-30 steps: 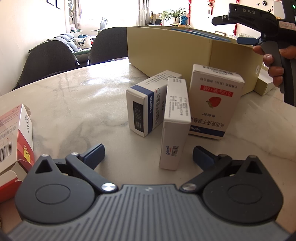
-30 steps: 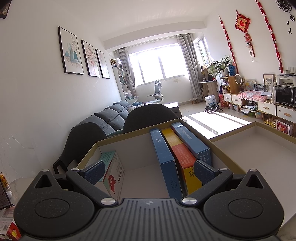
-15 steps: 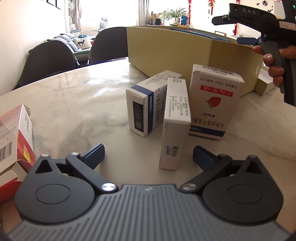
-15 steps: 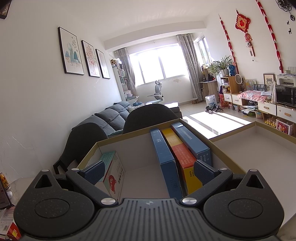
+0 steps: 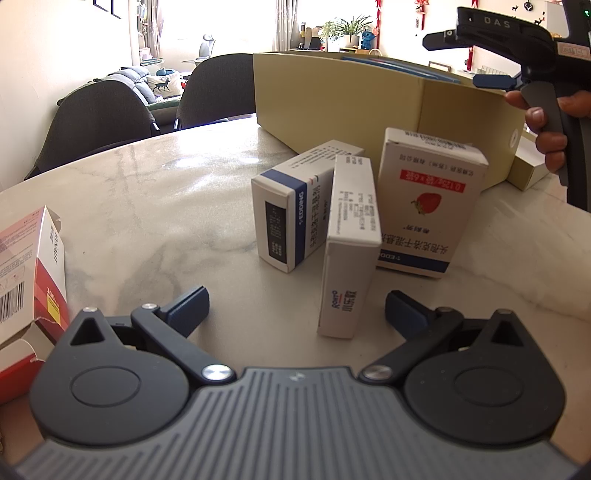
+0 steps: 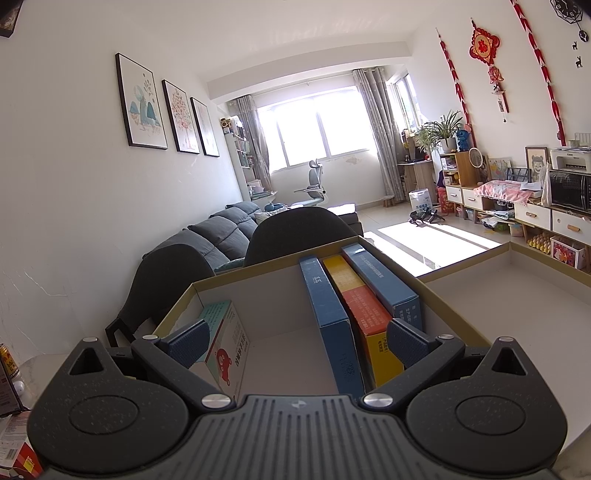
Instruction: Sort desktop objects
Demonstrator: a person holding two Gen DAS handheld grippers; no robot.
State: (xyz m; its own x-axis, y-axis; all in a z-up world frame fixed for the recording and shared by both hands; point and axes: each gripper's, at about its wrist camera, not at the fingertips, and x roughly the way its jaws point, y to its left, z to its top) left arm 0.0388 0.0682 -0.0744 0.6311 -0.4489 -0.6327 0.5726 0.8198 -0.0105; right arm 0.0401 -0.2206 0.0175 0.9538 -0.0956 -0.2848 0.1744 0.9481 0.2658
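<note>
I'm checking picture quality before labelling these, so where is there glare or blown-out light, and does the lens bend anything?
Left wrist view: the window is blown out white, glare sheens the table, and the tan box bows in a curve. Right wrist view: the window is overexposed, a sun patch washes out the floor, and the walls curve toward the edges.

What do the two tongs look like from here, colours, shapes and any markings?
The left tongs have a ribbed grey body, two black round-ended link plates with silver pivot screws, and dark blue finger pads. The right tongs match, their blue pads textured. Seen from the left wrist camera, the right unit is a black pistol-grip handle lettered "DAS", with a grey trigger.
</note>
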